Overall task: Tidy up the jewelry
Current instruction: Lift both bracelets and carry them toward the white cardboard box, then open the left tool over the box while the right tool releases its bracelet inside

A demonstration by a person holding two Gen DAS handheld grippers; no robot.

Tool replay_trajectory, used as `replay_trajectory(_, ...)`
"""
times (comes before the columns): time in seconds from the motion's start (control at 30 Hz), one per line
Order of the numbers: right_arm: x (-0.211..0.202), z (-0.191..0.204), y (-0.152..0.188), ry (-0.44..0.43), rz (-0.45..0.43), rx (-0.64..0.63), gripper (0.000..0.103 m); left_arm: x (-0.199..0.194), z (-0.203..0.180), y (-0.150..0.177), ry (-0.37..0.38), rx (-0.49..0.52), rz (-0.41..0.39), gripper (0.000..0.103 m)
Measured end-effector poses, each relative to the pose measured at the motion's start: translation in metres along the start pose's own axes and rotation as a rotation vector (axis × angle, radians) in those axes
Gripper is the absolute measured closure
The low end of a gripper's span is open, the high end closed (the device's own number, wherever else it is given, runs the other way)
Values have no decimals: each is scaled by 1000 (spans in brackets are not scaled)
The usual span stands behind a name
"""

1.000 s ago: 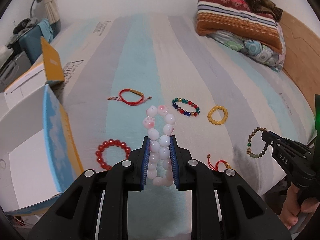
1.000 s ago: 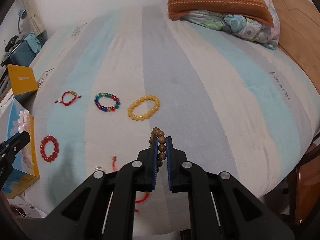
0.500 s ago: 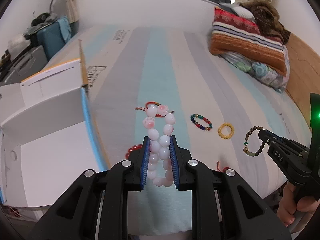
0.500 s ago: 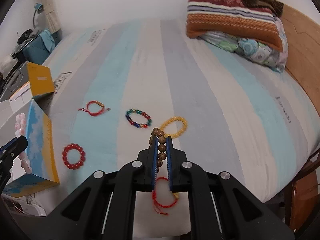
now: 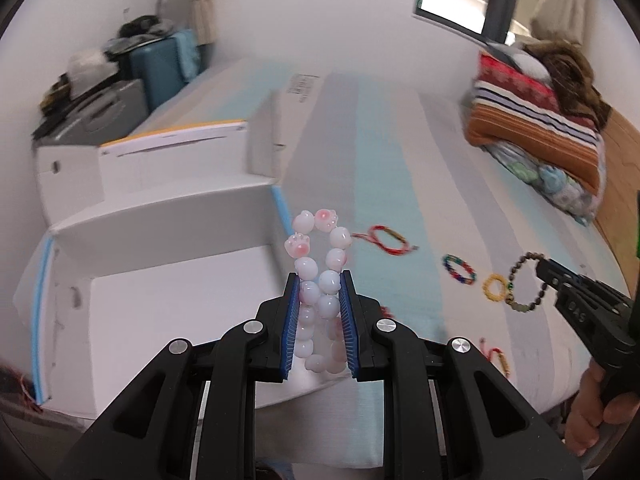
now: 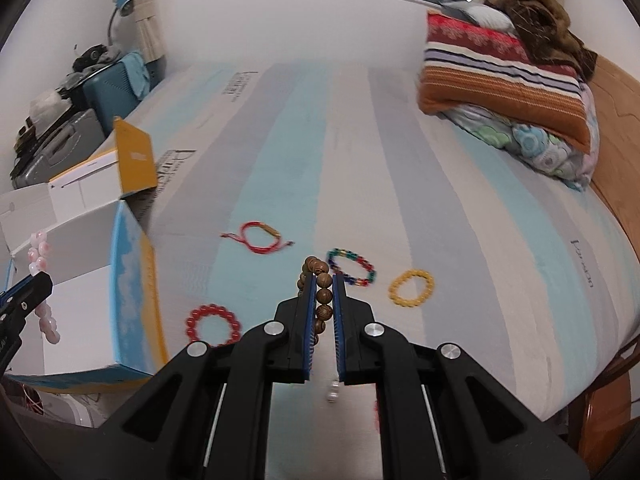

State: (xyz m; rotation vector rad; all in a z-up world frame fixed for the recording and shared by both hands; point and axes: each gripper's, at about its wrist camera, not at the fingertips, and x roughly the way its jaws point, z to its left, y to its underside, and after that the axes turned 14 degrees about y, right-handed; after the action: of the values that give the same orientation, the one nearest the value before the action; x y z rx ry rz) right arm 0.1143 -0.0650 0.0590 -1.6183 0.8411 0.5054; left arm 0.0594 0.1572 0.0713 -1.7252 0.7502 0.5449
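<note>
Task part done at most. Left gripper (image 5: pixel 320 320) fingers clamped on pink bead bracelet (image 5: pixel 318 280), held lower centre of frame, at right edge of open white box (image 5: pixel 168 300) — not yet dropped in. Right gripper (image 6: pixel 323 320) fingers closed tight on brown bead bracelet (image 6: pixel 322 292), lower centre, over the bed (image 6: pixel 460 208). Visible box floor bare. Left on bed, mid-frame: red cord bracelet (image 6: pixel 260 238), multicolour bracelet (image 6: pixel 352 267), yellow bracelet (image 6: pixel 412 287), red bead bracelet (image 6: pixel 213 325) — plus small items near lower edge, unclear.
</note>
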Motion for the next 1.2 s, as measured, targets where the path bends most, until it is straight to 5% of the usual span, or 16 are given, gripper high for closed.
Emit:
replay_trajectory(0.73,-65,156,3,-171,-107,-146,96,-50,120,18,-204,-130,-42,83)
replay_trajectory(1.2,-52,230,21,-256,-38,-236,96,-38,166,34,-263,-183,18,83)
